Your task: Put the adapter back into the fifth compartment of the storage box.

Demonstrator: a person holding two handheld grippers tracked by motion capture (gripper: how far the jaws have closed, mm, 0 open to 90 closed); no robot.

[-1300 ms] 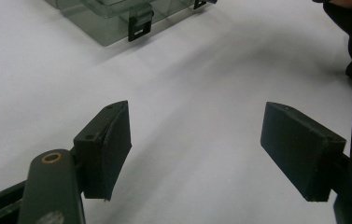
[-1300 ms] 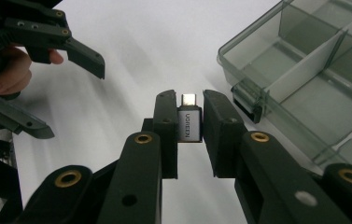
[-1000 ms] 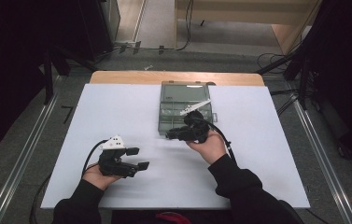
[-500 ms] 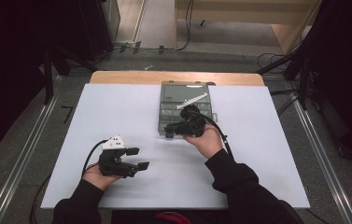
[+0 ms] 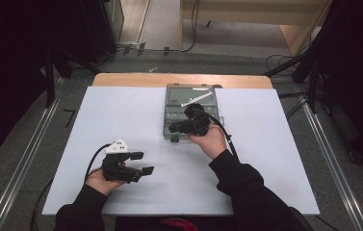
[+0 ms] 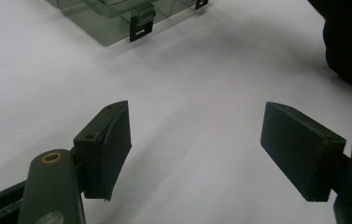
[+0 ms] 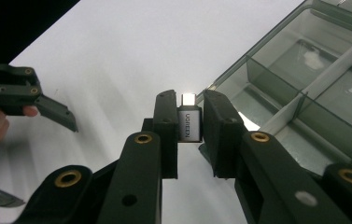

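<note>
The right hand-held gripper [image 7: 190, 128] pinches a small grey adapter [image 7: 189, 125] beside the clear compartment box [image 7: 304, 88], while the left hand-held gripper [image 6: 197, 149] rests spread on the counter [image 6: 187, 84].

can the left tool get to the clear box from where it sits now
Probably yes. The left tool is open and holds nothing, and bare white table lies between it and the clear box. The right tool, shut on a small adapter, crowds the box's near edge.

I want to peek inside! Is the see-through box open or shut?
Open. The box shows bare dividers with no lid over them, beside the right gripper pinching a small adapter.
</note>
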